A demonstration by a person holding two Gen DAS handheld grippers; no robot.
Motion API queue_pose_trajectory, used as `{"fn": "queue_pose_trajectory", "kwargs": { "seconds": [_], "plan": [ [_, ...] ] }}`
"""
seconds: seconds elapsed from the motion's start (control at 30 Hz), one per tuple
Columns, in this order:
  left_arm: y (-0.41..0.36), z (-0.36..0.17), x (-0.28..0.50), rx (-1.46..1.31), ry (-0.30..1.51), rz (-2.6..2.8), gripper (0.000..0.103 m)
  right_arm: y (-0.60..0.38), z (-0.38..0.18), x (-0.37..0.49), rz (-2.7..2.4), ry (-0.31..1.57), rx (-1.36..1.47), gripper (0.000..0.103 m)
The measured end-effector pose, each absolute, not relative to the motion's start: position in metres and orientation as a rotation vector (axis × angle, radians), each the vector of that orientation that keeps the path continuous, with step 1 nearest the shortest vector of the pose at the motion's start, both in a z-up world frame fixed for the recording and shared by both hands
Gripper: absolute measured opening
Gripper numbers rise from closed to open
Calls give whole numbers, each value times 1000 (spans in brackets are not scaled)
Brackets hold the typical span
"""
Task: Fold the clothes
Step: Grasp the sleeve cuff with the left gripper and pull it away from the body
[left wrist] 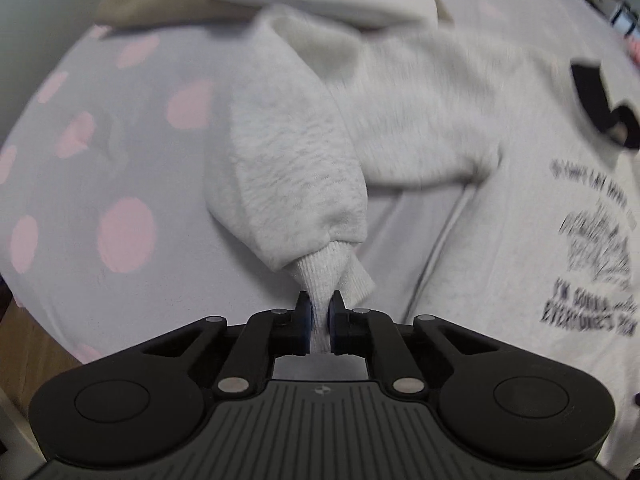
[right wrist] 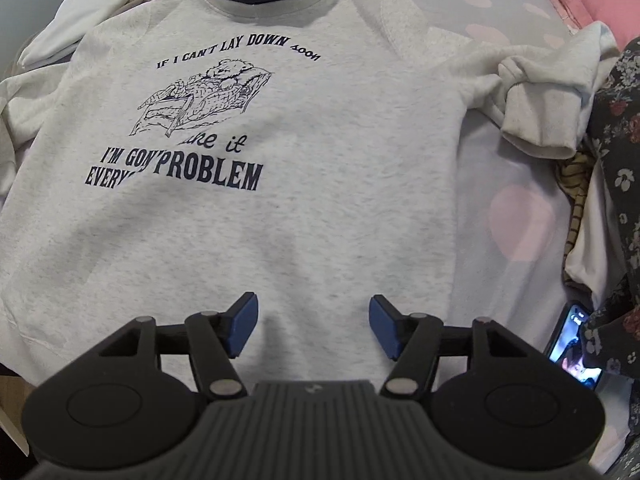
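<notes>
Evidently a sleeve fold is in hand: the left gripper (left wrist: 319, 316) is clenched on the ribbed cuff (left wrist: 324, 276) of the pale grey fleece sweatshirt (right wrist: 248, 216), which lies front-up, spread on the grey bedsheet with pink dots (left wrist: 104, 184). That sleeve (left wrist: 288, 168) bunches just ahead of the 2 fingers. Next, I judge, the cuff must travel across the printed chest. Meanwhile the right gripper (right wrist: 313, 326) hovers released over the lower body, holding nothing.

Sweatshirt (right wrist: 280, 220): light heather grey, navy printed text and bear drawing on chest, dark inner collar. Lies front-up, spread flat across frame centre; one sleeve (right wrist: 536, 100) bunched at right, ribbed cuff (left wrist: 324, 276) gathered.
</notes>
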State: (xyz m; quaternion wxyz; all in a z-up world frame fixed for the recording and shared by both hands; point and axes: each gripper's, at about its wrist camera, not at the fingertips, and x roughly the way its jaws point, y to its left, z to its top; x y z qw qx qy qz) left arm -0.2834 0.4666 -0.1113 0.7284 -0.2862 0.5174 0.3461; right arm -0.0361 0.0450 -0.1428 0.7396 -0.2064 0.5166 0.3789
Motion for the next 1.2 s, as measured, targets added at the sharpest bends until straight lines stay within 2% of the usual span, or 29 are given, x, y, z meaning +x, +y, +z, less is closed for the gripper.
{"fn": "queue_pose_trajectory", "kwargs": {
  "seconds": [0.23,0.43,0.53,0.67,0.87,0.97,1.03,1.1,1.17,1.2],
  "plan": [
    [510,-19,-324,-649,997,783,4,53,-147,-37,827,1103,-494,65],
    [580,31,-348,-632,986,922,4,49,-145,-28,781,1089,-435,65],
    [626,21,-358,-668,1021,1034,4,48,-147,-24,764,1094,-416,65],
    [668,-20,-363,-713,1023,1145,4,50,-150,-23,759,1080,-415,65],
    [684,-83,-362,-738,1043,1249,5,52,-157,-25,757,1038,-466,65],
    [679,-100,-360,-724,1063,1275,10,54,-159,-24,757,1029,-478,65],
    [670,-102,-357,-701,1056,1264,17,54,-159,-25,759,1027,-479,65],
    [659,-98,-356,-697,1011,1242,36,54,-158,-26,763,1017,-480,65],
    [645,-91,-354,-686,958,1230,46,53,-154,-27,764,1001,-478,65],
    [638,-87,-351,-678,941,1217,46,52,-151,-27,761,991,-472,65]
  ]
}}
